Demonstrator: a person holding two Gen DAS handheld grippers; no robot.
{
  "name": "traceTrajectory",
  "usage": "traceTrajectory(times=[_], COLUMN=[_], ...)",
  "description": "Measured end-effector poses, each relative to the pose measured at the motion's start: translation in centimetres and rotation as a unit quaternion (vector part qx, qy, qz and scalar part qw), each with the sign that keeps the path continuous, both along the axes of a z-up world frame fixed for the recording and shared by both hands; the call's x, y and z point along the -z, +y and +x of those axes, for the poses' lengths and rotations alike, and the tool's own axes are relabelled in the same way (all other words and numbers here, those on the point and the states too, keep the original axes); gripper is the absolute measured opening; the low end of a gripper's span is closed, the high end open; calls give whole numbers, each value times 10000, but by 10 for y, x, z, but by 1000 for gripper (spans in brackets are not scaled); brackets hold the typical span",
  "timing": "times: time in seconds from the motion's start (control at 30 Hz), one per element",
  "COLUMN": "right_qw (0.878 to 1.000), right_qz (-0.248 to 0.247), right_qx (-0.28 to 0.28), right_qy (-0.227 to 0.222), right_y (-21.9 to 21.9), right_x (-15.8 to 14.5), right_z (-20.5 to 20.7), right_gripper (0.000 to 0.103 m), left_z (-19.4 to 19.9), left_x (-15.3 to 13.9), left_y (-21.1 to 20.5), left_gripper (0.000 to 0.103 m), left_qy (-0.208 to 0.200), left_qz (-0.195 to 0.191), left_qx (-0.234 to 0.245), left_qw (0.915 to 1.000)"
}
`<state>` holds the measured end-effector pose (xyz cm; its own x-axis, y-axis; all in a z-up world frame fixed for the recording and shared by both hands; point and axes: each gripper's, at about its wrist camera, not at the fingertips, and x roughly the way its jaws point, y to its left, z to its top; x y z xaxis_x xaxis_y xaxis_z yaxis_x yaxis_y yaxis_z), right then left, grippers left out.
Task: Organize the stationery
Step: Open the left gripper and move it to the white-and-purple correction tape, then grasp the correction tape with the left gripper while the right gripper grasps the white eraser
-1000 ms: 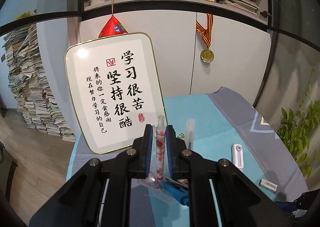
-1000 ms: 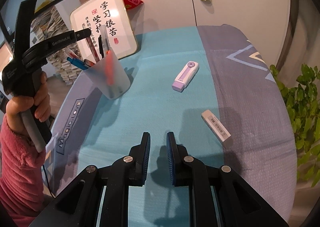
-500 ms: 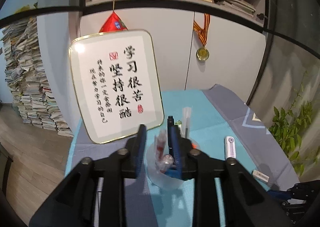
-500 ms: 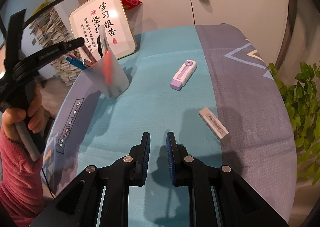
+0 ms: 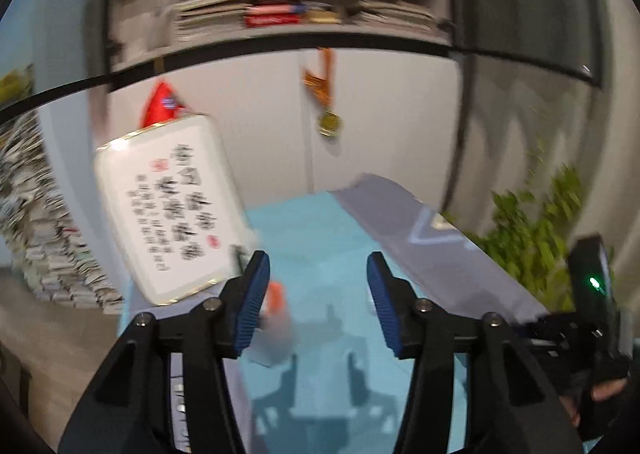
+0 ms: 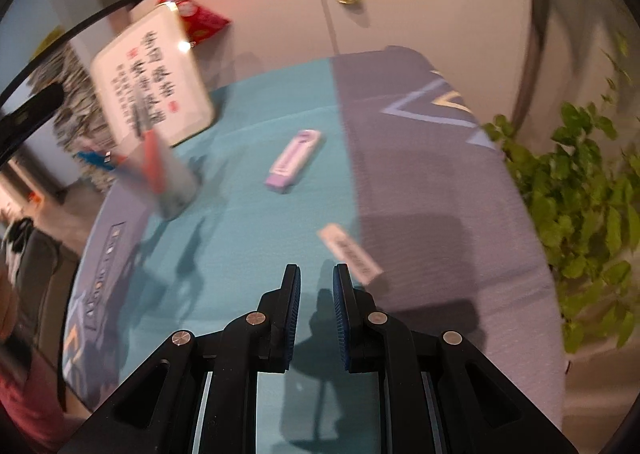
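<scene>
My left gripper (image 5: 318, 294), jaws opening with nothing between them, clears the pen cup (image 6: 172, 182); my right gripper (image 6: 316, 294), jaws narrow and empty, should spread squarely over the white eraser (image 6: 350, 252) on the tabletop (image 6: 248, 238).

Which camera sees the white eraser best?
The right wrist view. There the white eraser lies in plain sight on the blue mat, just ahead of the right gripper. The left wrist view is blurry, and I cannot find the eraser in it.
</scene>
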<state>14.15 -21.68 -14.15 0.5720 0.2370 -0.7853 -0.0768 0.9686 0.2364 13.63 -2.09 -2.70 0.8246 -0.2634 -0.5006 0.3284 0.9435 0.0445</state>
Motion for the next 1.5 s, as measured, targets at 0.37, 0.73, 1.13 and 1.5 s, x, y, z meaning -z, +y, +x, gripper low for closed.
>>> traceTrajectory(times=[0.37,0.73,1.13,1.5], right_qw=[9998,9998,9942,9951], right_qz=[132,182,-596,-625], right_qx=[126,55,-889,-633], right_qy=[-9,34,-116,-439], right_y=[-26,-33,-2,-8], right_x=[14,19,36,24], right_z=[-7,-2,19,-4], right_gripper=[53,53,53,17], left_z=[75,106,-20,-26], left_x=[99,130,135,140], left_y=[-79,-87,-1,-1], left_gripper=[50,22,23,42], left_qy=[1206,1985,2258,2126], left_qz=[435,511,231,181], left_qx=[253,131,335,355], left_qw=[9914,9787,9733,9763])
